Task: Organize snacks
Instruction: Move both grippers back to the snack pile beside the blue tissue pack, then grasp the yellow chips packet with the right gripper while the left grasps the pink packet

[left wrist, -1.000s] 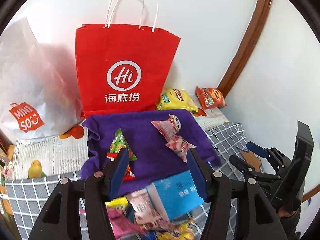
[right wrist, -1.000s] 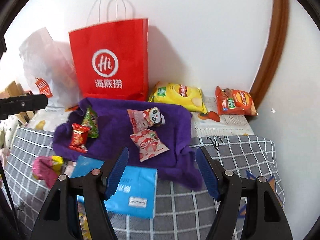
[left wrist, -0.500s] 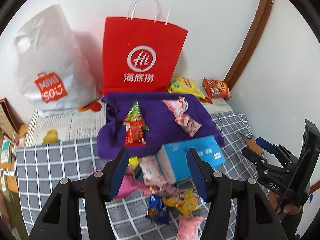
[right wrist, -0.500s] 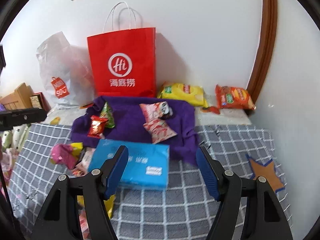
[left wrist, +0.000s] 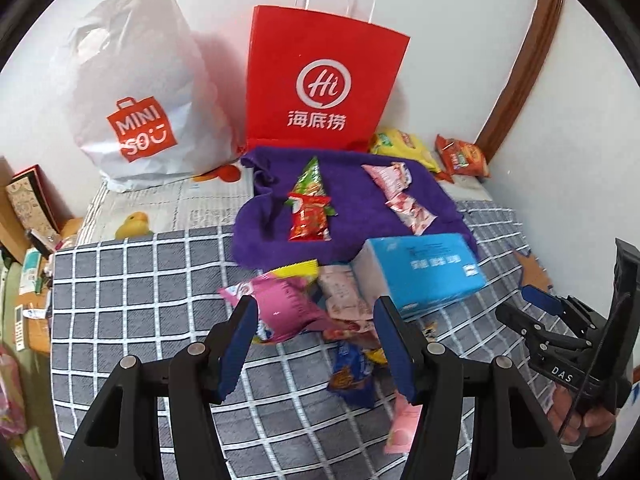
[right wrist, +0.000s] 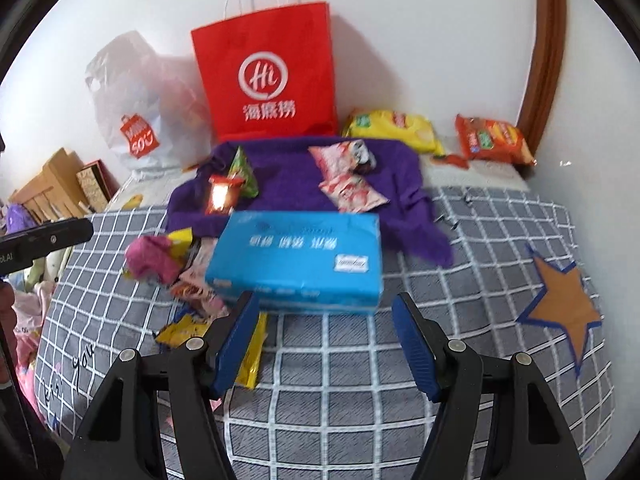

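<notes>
Two black hand-held grippers with blue pads are hovering over a grey checked bedspread (right wrist: 340, 400), each with its jaws standing apart and nothing between them. The left gripper (left wrist: 316, 344) is hanging above a heap of small snack packets (left wrist: 304, 312) lying just left of a bright blue rectangular tissue pack (right wrist: 298, 258). The right gripper (right wrist: 326, 340) is poised just in front of that pack. Behind the pack, a purple fleece cloth (right wrist: 288, 184) is carrying four more packets. A red paper carrier bag (right wrist: 268, 76) is standing behind the cloth against the wall.
</notes>
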A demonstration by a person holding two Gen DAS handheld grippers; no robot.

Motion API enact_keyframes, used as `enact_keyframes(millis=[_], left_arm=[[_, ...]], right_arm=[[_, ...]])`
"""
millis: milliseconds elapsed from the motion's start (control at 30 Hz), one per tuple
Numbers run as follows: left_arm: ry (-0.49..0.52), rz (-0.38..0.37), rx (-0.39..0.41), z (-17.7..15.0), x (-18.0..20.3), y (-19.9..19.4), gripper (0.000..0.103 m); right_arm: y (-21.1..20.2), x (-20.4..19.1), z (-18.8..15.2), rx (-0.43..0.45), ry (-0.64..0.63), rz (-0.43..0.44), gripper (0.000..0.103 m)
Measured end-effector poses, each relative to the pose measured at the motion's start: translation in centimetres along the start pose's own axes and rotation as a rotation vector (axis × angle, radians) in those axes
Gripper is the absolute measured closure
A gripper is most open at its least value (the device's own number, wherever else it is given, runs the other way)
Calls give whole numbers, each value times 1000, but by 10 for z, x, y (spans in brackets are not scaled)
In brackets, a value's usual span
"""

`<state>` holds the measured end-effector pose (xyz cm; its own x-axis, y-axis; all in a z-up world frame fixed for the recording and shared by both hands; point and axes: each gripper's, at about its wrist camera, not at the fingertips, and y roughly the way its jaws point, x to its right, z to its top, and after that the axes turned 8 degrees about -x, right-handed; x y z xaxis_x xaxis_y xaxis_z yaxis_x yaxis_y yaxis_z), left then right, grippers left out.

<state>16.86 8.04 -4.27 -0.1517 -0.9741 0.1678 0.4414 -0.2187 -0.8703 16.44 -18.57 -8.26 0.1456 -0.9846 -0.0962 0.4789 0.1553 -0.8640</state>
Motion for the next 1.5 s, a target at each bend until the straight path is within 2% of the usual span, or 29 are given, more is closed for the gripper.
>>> enact_keyframes(millis=[200, 267, 333, 400, 500, 633, 733, 833, 1133, 1167, 1267, 1500], left_arm=[[-9, 21, -12, -9, -7, 7, 42], [-17, 19, -15, -12, -12, 9, 42], [-26, 14, -22, -14, -16, 11, 42], [-33, 7, -23, -16, -21, 12, 42], [-41, -13, -19, -20, -29, 11, 42], [-57, -15, -7, -22, -39, 9, 42], [-74, -17, -3, -23, -47, 10, 42], [-85, -26, -13, -24, -52, 13, 42], [-112, -21, -37, -27, -61, 24, 42], [-114, -20, -40, -27, -62, 25, 42], [-122, -13, -49, -28, -63, 28, 42], [-117, 4, -62, -29, -57, 30, 42]], right_arm=[[11, -17, -11, -27, 3, 56, 35], [11, -23, -16, -23, 4, 108, 34], [10, -33, -22, -6, -6, 139, 28], [11, -44, -26, 1, -38, 134, 23], [15, -59, -33, 7, -87, 119, 23], [28, -71, -40, -24, -110, 149, 23], [40, -79, -38, -46, -133, 115, 23], [52, -80, -35, -61, -130, 99, 23], [79, -81, -26, -102, -116, 123, 23], [81, -81, -25, -107, -113, 131, 23], [84, -81, -22, -105, -113, 149, 36], [75, -79, -22, -65, -131, 191, 41]])
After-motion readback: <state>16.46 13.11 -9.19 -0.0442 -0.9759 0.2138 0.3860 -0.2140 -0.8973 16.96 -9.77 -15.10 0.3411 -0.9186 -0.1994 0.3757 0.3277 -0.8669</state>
